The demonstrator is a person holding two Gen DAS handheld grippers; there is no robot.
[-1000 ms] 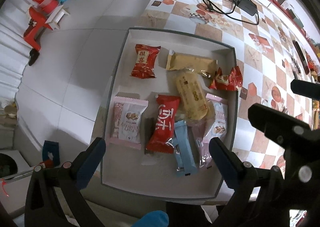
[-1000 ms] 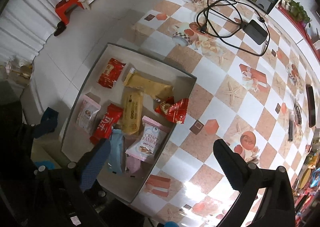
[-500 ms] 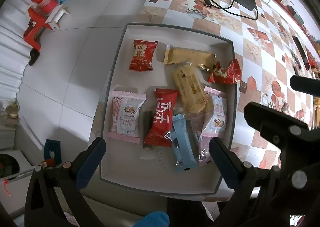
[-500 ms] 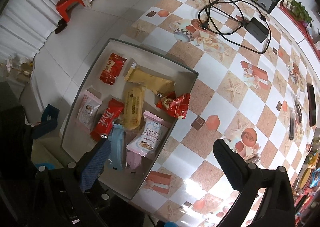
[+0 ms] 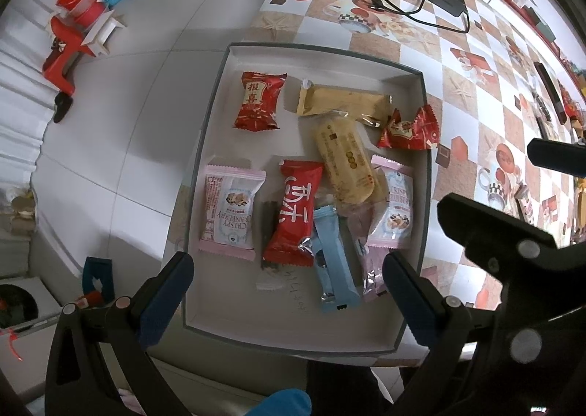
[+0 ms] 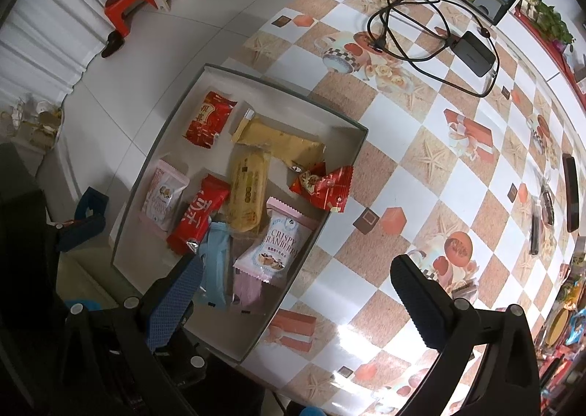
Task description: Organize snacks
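L gripper (image 5: 287,278) hovers over tray (image 5: 216,115) near edge, jaws wide, empty; R gripper (image 6: 293,287) over tray's right rim, also wide, empty.

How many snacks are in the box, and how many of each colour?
Red: 3, at and.
Pink: 3, at and a plain one tucked underneath.
Yellow or gold: 2, at and.
Light blue: 1, at.
Total: 9 snacks in the box.
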